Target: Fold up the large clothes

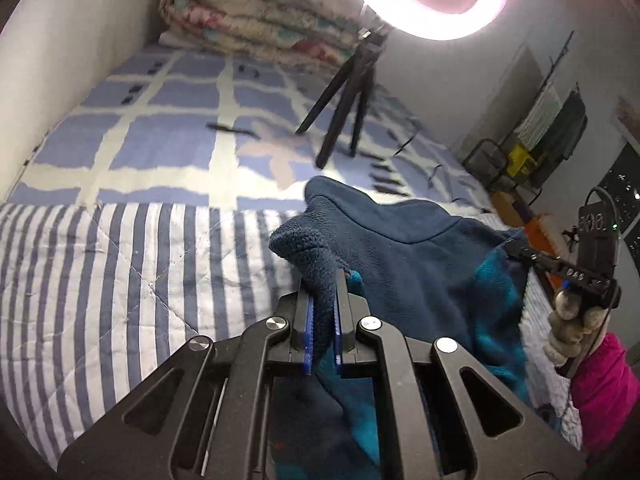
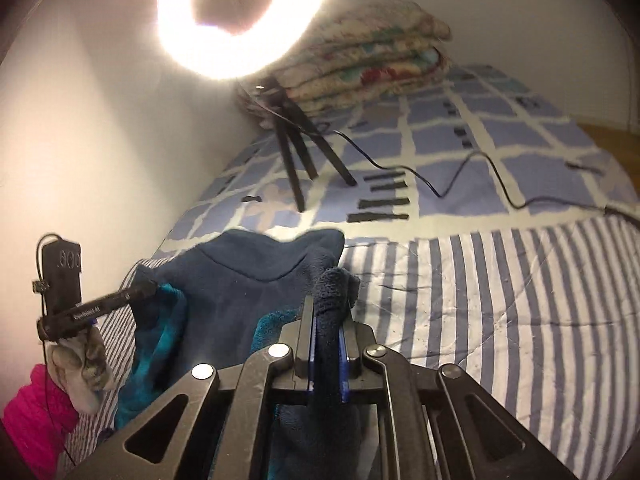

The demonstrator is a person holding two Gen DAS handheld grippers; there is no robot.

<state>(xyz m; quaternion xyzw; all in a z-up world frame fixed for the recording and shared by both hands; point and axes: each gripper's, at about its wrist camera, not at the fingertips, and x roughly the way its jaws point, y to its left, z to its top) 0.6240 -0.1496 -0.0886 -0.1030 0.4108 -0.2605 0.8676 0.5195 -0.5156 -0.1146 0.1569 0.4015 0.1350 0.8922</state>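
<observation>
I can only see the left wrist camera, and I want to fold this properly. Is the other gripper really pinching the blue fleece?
Observer: Yes. The right wrist view shows the right gripper shut on a bunched fold of the dark blue fleece, squeezed between its blue pads.
Operator: Can you see my left hand? My camera can't.
Observer: Yes. The left hand wears a pale glove, and a bright pink sleeve is below it.
</observation>
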